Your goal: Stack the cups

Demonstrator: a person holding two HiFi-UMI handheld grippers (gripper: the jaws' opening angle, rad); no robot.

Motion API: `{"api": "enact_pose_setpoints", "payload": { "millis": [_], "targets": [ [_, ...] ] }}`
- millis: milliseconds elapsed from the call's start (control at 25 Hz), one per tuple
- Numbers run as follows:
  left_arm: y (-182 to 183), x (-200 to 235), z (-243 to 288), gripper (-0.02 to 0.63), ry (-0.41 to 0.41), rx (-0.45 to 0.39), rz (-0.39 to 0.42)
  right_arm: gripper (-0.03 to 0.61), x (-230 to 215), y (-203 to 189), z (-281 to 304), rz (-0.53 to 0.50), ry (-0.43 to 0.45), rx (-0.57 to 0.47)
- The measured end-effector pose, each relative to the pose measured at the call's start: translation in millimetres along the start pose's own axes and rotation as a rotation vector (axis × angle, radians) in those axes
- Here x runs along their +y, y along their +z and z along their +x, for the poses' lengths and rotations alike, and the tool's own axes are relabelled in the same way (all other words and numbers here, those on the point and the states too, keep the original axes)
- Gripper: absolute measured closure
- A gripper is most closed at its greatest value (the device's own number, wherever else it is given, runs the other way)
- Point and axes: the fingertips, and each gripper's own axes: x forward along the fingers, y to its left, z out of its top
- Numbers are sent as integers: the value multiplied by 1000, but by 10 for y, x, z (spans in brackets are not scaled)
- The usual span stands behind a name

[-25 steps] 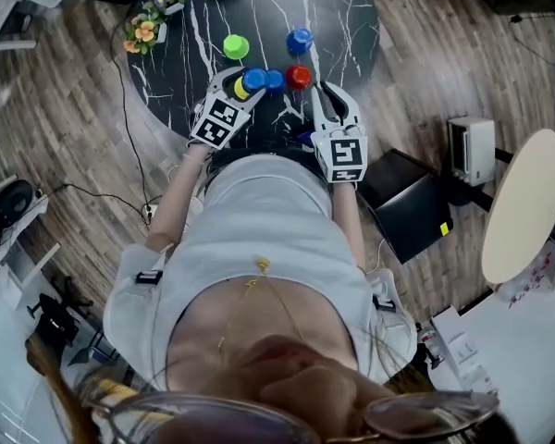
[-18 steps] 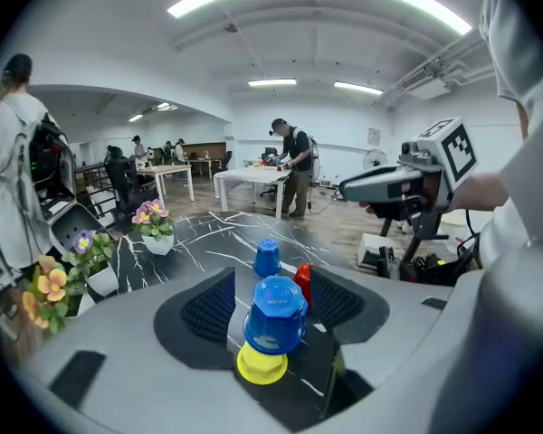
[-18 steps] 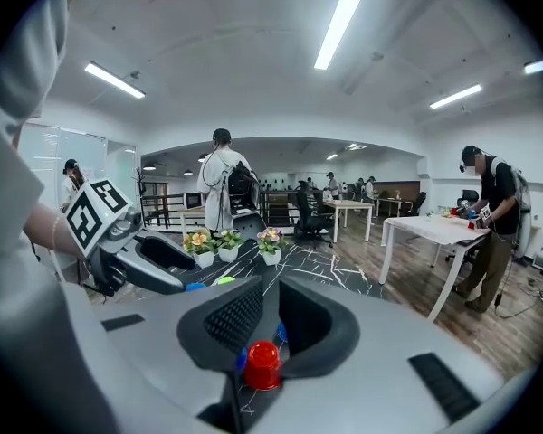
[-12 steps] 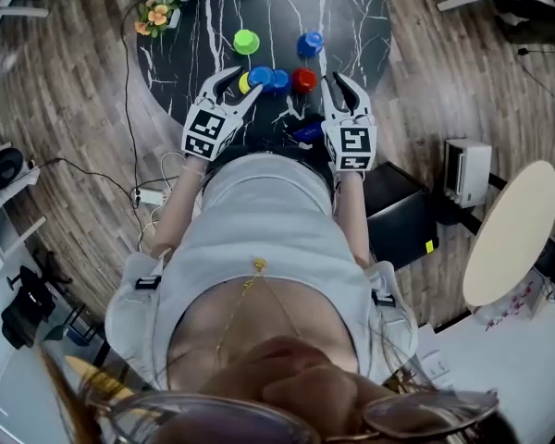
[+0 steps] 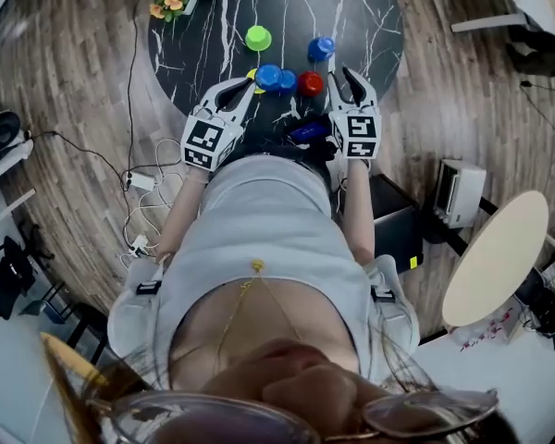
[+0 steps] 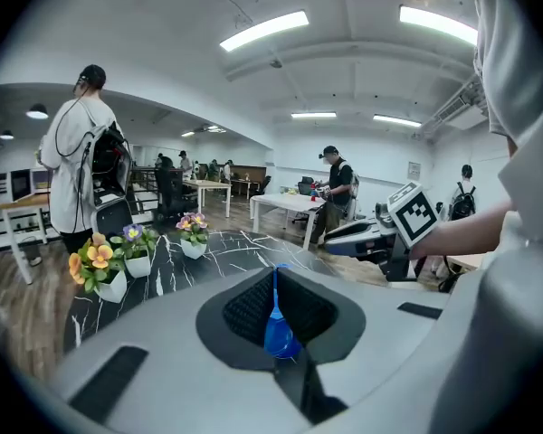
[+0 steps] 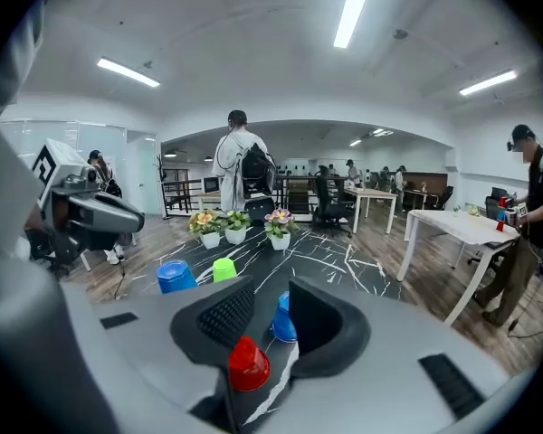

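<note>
Several upturned cups stand on the round black marble table (image 5: 213, 26): a green cup (image 5: 258, 37), a far blue cup (image 5: 321, 49), a red cup (image 5: 310, 84) and two blue cups side by side (image 5: 287, 81), with a yellow one (image 5: 252, 74) peeking out beside them. My left gripper (image 5: 243, 86) is shut, and a blue cup (image 6: 279, 333) is pinched by its thin wall between the pads (image 6: 253, 310). My right gripper (image 7: 267, 297) has its jaws opening. The red cup (image 7: 249, 364) stands low between them, free of the pads, with a blue cup (image 7: 283, 319) behind it.
Small white flower pots (image 5: 171, 0) stand at the table's far left edge. Cables and a power strip (image 5: 139, 183) lie on the wood floor to the left. A round beige tabletop (image 5: 495, 257) and a white box (image 5: 455, 192) are at the right. People (image 6: 77, 165) stand in the room beyond.
My left gripper's jaws have closed on the blue cup. The right gripper has slid forward beside the red cup. The head view has shifted, so the table now sits further right.
</note>
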Motion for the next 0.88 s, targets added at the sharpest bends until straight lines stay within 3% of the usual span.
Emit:
{"api": "enact_pose_setpoints", "payload": {
  "millis": [320, 880],
  "targets": [
    [-13, -33, -148, 578, 51, -29, -69, 421, -140, -229, 359, -26, 17, 78],
    [-209, -26, -359, 578, 130, 2, -128, 337, -328, -707, 1098, -66, 68, 233]
  ]
}}
